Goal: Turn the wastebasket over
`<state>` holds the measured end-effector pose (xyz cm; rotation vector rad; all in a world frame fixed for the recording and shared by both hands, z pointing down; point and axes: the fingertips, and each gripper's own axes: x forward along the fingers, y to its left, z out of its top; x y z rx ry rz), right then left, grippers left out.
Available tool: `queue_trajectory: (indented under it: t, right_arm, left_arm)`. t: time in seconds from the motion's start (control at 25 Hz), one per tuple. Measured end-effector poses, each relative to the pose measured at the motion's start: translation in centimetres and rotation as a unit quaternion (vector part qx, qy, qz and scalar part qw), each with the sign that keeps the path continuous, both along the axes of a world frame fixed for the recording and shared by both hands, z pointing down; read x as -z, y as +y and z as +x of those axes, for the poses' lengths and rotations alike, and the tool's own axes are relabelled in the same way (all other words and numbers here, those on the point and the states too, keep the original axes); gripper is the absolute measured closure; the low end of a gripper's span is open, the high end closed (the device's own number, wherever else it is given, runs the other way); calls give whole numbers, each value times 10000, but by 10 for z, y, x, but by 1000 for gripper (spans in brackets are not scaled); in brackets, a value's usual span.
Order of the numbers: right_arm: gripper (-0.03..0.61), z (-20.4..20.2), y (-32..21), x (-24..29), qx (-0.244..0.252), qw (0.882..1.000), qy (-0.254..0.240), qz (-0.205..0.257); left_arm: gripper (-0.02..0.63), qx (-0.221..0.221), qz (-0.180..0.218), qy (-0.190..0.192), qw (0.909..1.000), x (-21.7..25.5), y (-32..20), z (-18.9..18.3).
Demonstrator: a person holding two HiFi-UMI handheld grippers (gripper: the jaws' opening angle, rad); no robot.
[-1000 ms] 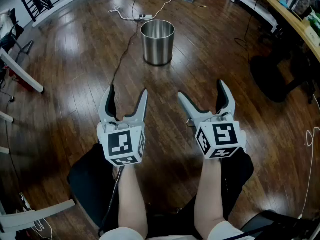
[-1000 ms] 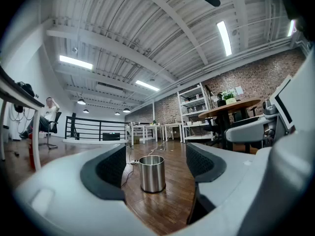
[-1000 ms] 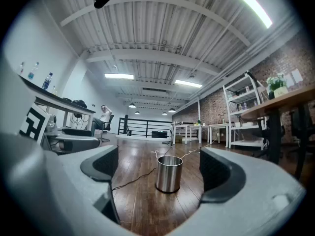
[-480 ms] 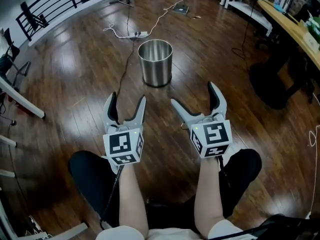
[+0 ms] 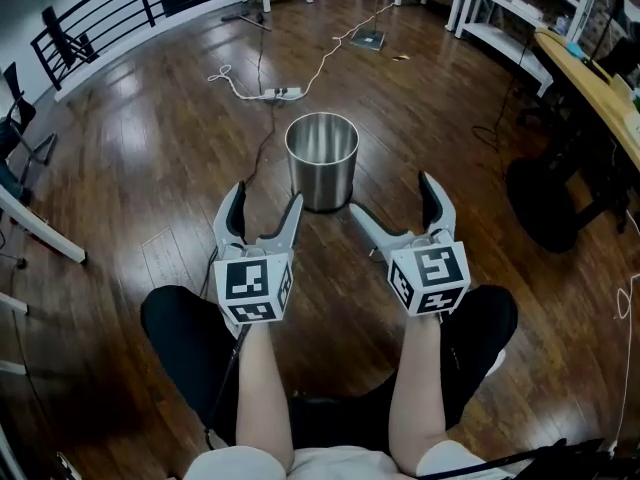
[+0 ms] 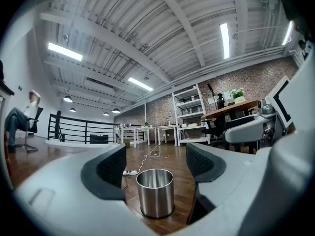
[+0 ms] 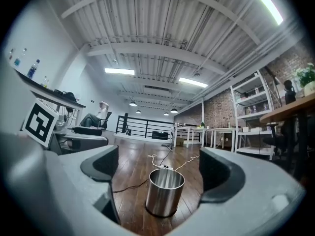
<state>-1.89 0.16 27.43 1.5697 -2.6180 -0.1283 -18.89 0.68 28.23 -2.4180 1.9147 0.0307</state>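
2 tools are held wide open with nothing gripped: the left tool and the right tool, side by side. Just beyond them the wastebasket stands upright, mouth up, on the floor. Its rim is best pinched at opposite sides before tipping.

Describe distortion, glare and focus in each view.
Head view: mild barrel bend at the edges, pale sheen on the wood floor, wastebasket sharp. Left gripper view: strong fisheye, black corners, ceiling lights blown out. Right gripper view: same fisheye, wastebasket crisp, near jaws soft.
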Motion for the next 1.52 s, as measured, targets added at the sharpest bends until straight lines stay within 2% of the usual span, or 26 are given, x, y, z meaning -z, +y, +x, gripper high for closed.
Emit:
queue_trajectory:
  t: [0.24, 0.48, 0.72, 0.88, 1.04, 1.16, 1.36, 1.52]
  right_arm:
    - [78, -7, -68, 1, 69, 10000, -7, 43]
    - [84, -7, -138, 3, 232, 9997, 29, -34]
    - [89, -13, -194, 6, 426, 9989, 194, -17]
    - [89, -16, -229, 11, 646, 9966, 505, -43]
    - [89, -35, -265, -6, 1327, 9847, 1027, -479]
    - [89, -50, -286, -19, 1655, 9739, 1337, -786]
    - [89, -72, -316, -46, 2095, 9583, 1583, -1128]
    - [89, -89, -334, -76, 2505, 9417, 1539, -1635]
  left_arm:
    - [209, -117, 41, -102, 9999, 3, -70, -1]
    - [210, -220, 29, -51, 9997, 6, -140, 0]
    - [212, -230, 225, 57, 9995, 19, -200, -10]
    - [212, -246, 148, 78, 9996, 13, -237, -11]
    - [212, -146, 116, 44, 9998, 5, -270, -24]
    - [212, -33, 36, 60, 10000, -3, -288, -37]
    - [212, 149, -90, -12, 9998, -17, -308, -57]
    - [212, 236, -182, -64, 9995, -32, -316, -73]
